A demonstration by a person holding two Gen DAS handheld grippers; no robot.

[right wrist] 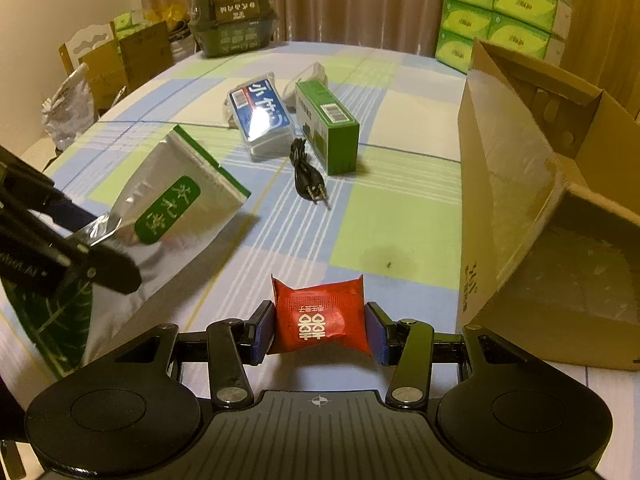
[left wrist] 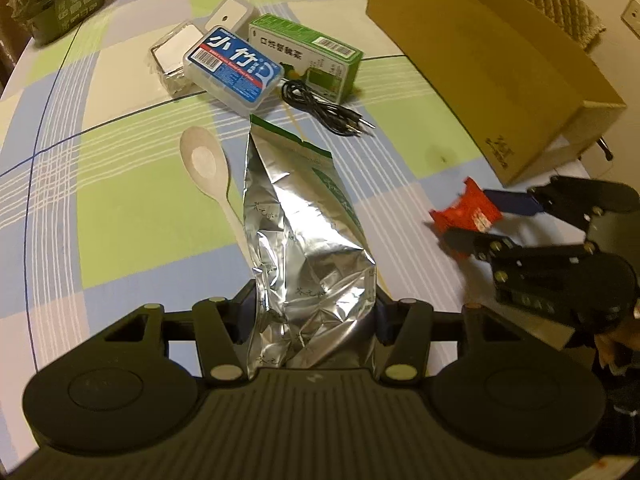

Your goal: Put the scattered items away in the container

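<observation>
My left gripper (left wrist: pixel 314 304) is shut on a silver foil bag (left wrist: pixel 304 232) with a green label and holds it above the table; the bag also shows at the left in the right wrist view (right wrist: pixel 176 200). My right gripper (right wrist: pixel 318 330) is shut on a small red packet (right wrist: pixel 320 314), which shows at the right in the left wrist view (left wrist: pixel 466 210). The open cardboard box (right wrist: pixel 520 184) stands at the right, its opening tipped toward me. A wooden spoon (left wrist: pixel 208 168), a blue-labelled plastic case (left wrist: pixel 234 68), a green box (left wrist: pixel 308 58) and a black cable (left wrist: pixel 320 108) lie on the checked tablecloth.
A clear plastic container (left wrist: pixel 172 60) and a white lidded case (left wrist: pixel 230 16) lie behind the blue-labelled case. A dark green packaged box (right wrist: pixel 232 24) sits at the table's far edge. Stacked green tissue packs (right wrist: pixel 500 12) stand behind the cardboard box. Chairs and bags stand at the left.
</observation>
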